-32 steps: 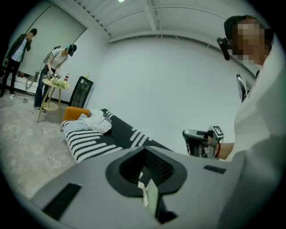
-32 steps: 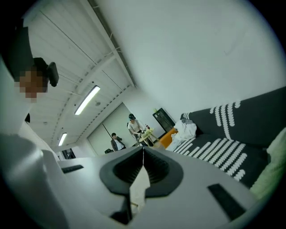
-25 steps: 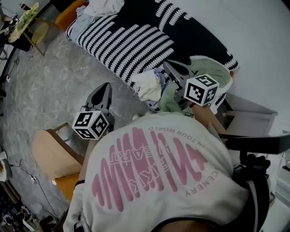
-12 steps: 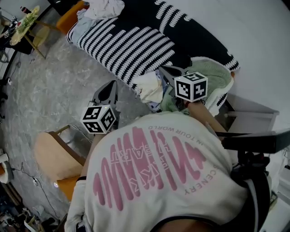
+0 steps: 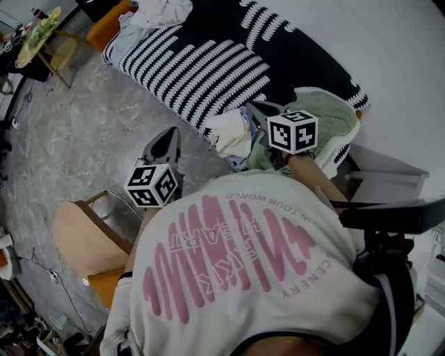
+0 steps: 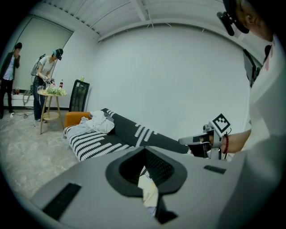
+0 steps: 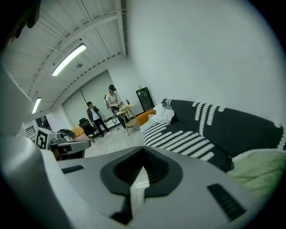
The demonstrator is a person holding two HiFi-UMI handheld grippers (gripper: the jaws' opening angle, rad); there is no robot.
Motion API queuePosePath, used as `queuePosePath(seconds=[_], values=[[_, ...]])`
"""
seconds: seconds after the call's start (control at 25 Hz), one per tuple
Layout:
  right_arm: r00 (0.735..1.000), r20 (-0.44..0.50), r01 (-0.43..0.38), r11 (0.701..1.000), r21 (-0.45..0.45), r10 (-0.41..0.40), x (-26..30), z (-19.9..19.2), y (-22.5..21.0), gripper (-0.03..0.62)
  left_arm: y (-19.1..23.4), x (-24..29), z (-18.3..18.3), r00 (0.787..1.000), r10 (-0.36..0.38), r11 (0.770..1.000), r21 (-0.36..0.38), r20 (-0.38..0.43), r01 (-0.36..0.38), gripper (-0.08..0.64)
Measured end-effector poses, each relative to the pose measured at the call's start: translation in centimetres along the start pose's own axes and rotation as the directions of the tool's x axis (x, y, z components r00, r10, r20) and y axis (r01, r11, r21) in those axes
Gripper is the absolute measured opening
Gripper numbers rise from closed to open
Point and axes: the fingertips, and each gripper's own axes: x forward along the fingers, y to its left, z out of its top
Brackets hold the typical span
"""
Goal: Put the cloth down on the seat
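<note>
A black sofa with white stripes, its seat [image 5: 201, 66], runs across the top of the head view. At its near end lies a heap with a white cloth [image 5: 231, 132] and a green cloth [image 5: 259, 154]. My right gripper [image 5: 252, 106] hangs just above that heap with its jaws shut. In the right gripper view [image 7: 137, 183] a thin white strip shows in the slit between the jaws; I cannot tell whether it is pinched. My left gripper [image 5: 169, 133] is over the floor, left of the heap, pointing at the sofa. Its jaws are shut [image 6: 148, 181], and cream cloth shows through the slit.
A pale green blanket [image 5: 334, 118] covers the sofa's near arm. White garments [image 5: 163, 10] lie at the far end, by an orange stool [image 5: 104, 28]. A wooden chair [image 5: 83, 236] stands at my left, a white cabinet [image 5: 386, 181] at my right. Two people [image 6: 44, 85] stand by a small table.
The right gripper has sunk toward the heap of clothes and tipped further down. The left gripper has stayed about where it was. Both stay shut.
</note>
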Motion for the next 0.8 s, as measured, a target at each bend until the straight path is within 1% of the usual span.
queuePosePath(seconds=[0.16, 0.32, 0.48, 0.8], values=[[1.0, -0.022, -0.008, 1.0, 0.007, 0.008, 0.33, -0.24, 0.33, 0.011, 0.14, -0.19, 0.02, 1.0, 0.001, 1.0, -0.002, -0.005, -0.001, 0.011], [1.0, -0.015, -0.023, 0.999, 0.025, 0.023, 0.56, 0.03, 0.37, 0.011, 0.29, -0.17, 0.09, 1.0, 0.004, 1.0, -0.005, -0.005, -0.004, 0.011], [0.999, -0.017, -0.027, 0.999, 0.024, 0.027, 0.64, -0.04, 0.44, 0.011, 0.4, -0.25, 0.24, 1.0, 0.008, 1.0, -0.004, -0.002, -0.009, 0.011], [0.999, -0.034, -0.003, 0.999, 0.034, 0.004, 0.27, -0.5, -0.1, 0.011, 0.26, -0.14, 0.05, 1.0, 0.002, 1.0, -0.003, -0.009, -0.002, 0.011]])
